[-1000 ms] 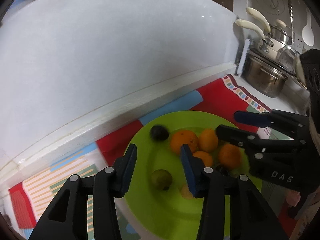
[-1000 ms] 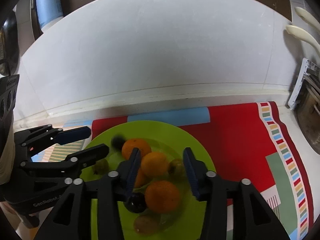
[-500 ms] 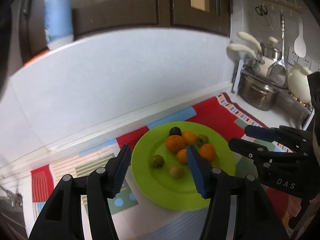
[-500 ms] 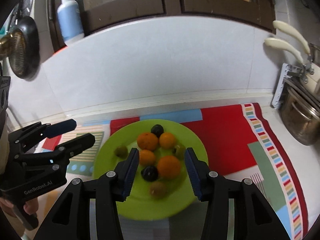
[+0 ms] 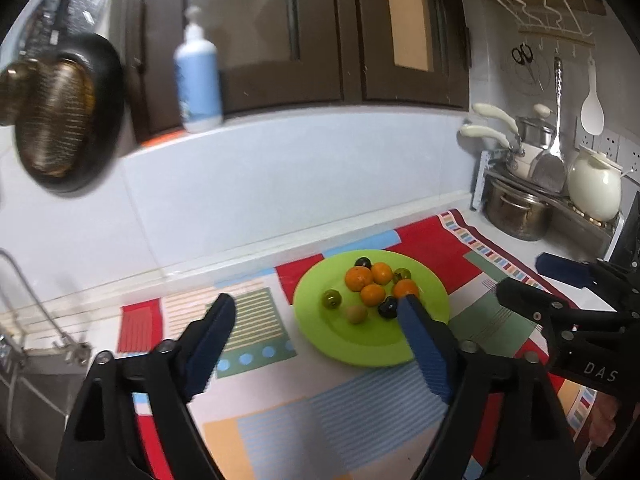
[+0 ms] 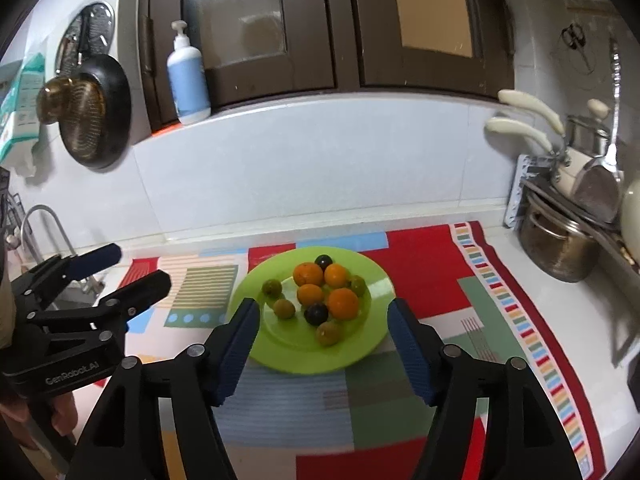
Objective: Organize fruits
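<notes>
A kitchen table spread with a patterned cloth is seen below dark cabinets. Both grippers have been drawn back and up from the green plate, whose fruits now lie clustered from centre toward 12 o'clock. The left gripper and right gripper have just been opening; nothing is held. The arranging appears finished.

Both the left claw and right claw have drawn back from the plate, jaws opening, empty.
</notes>
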`<action>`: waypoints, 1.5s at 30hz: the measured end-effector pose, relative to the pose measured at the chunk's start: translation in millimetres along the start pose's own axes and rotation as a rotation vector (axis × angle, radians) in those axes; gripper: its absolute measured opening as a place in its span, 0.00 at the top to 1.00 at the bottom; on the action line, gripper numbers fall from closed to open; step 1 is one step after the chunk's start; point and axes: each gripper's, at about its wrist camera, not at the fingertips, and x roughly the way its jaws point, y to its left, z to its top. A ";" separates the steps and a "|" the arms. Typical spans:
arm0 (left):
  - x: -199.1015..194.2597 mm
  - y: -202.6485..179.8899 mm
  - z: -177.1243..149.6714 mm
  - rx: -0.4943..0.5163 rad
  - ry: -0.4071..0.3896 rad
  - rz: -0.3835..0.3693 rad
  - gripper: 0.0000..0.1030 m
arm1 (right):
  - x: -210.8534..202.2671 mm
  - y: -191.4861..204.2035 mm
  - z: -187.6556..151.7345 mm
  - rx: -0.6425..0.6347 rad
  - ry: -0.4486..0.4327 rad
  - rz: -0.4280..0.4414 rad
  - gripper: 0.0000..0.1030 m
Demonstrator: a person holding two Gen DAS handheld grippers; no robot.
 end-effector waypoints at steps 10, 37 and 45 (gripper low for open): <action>-57.2 -11.9 -19.1 -0.016 -0.039 0.048 0.04 | -53.6 3.2 -19.6 -0.005 -0.033 -0.013 0.35; -128.4 -51.0 -49.1 -0.027 -0.071 0.051 0.02 | -134.5 -9.7 -57.7 -0.025 -0.057 0.004 0.35; -139.2 -52.5 -51.0 -0.020 -0.088 0.072 0.01 | -141.2 -8.3 -60.2 -0.030 -0.062 0.015 0.35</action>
